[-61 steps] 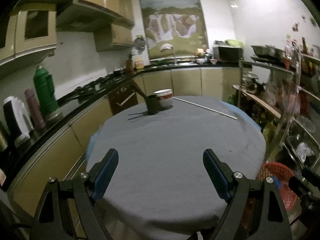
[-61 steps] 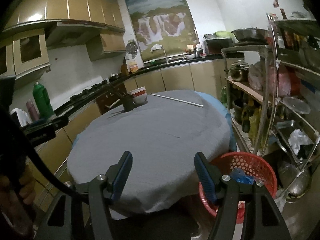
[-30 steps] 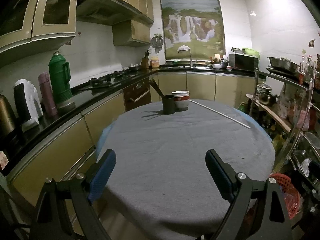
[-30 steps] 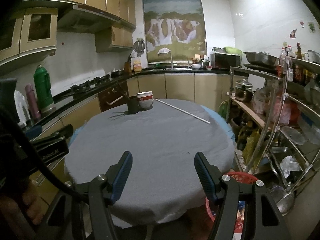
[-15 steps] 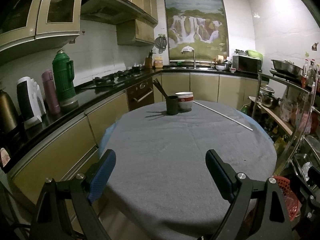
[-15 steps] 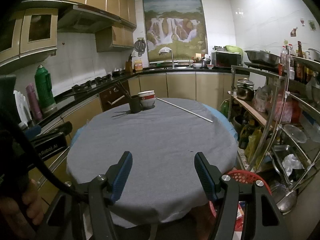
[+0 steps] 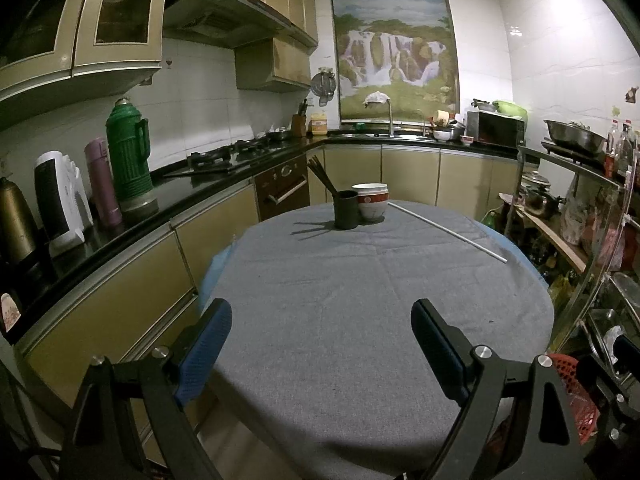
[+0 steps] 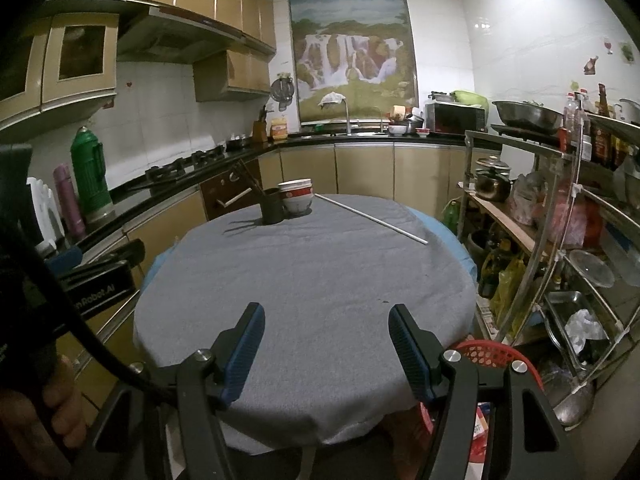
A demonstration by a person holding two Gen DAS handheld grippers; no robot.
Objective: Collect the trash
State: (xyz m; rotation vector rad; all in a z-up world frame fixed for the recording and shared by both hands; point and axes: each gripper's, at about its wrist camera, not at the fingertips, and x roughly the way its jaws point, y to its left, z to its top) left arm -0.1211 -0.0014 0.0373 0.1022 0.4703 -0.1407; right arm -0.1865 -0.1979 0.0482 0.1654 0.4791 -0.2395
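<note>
A round table with a grey cloth (image 7: 360, 300) fills both views. A red mesh trash basket (image 8: 496, 354) stands on the floor by the table's near right edge, partly hidden behind my right gripper; it also shows in the left wrist view (image 7: 576, 396). My left gripper (image 7: 320, 344) is open and empty above the table's near edge. My right gripper (image 8: 326, 344) is open and empty above the near edge too. The left gripper's body (image 8: 96, 276) shows at the left of the right wrist view. No loose trash shows on the cloth.
At the table's far side stand a dark cup with chopsticks (image 7: 346, 210), stacked bowls (image 7: 372, 200) and a long white rod (image 7: 444, 230). A black counter with flasks (image 7: 128, 160) runs along the left. A metal shelf rack (image 8: 560, 240) stands at the right.
Both grippers have risen and pulled back from the table, so the basket has sunk lower in view. Both stay open and empty.
</note>
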